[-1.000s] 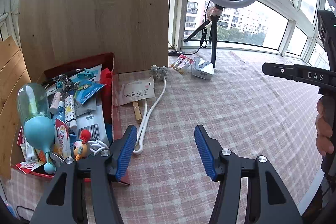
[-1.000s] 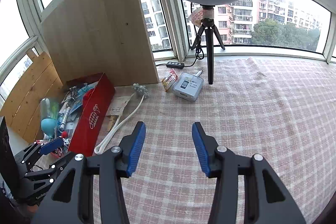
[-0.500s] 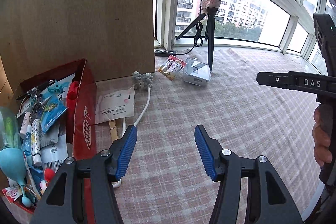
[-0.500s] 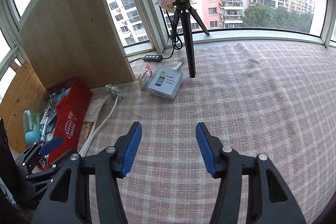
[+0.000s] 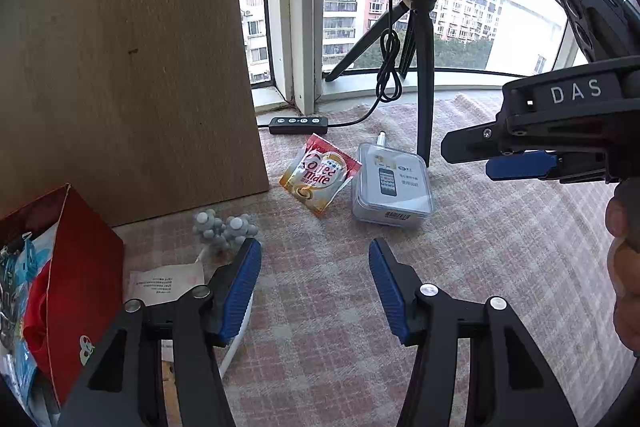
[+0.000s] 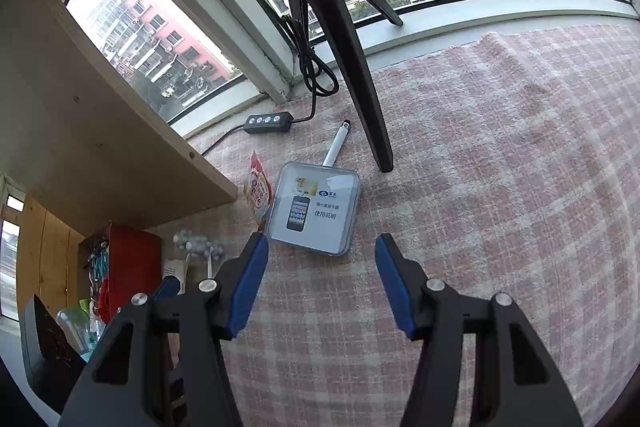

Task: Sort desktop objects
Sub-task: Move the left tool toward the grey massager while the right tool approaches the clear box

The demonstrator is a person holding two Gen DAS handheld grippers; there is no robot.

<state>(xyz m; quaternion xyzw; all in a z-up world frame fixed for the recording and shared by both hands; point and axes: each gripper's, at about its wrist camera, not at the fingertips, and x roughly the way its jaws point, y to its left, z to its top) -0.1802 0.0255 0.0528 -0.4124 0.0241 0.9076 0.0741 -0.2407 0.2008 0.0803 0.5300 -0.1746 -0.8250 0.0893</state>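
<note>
On the pink checked cloth lie a Coffee-mate sachet (image 5: 320, 175) (image 6: 258, 193) and a clear plastic case (image 5: 394, 183) (image 6: 316, 213) with a phone leaflet inside. A white stylus (image 6: 338, 143) pokes out behind the case. My left gripper (image 5: 313, 245) hovers open in front of the sachet and case, its jaws closing slightly with nothing between them. My right gripper (image 6: 321, 239) hangs open just in front of the case, jaws opening and empty. From the left wrist view it shows at the right edge (image 5: 520, 167). A red box (image 5: 76, 275) (image 6: 132, 255) full of sorted items stands at the left.
A grey bobbled sprig on a white stem (image 5: 224, 227) and a paper slip (image 5: 166, 283) lie beside the box. A tall wooden board (image 5: 120, 67) stands behind. A ring-light tripod leg (image 6: 360, 79) and its cable remote (image 5: 298, 125) stand behind the case. A hand (image 5: 624, 247) shows at right.
Both grippers have moved forward and down toward the sachet and the case, which now look much larger. The red box has slid toward the left edge. The right jaws stand a little wider.
</note>
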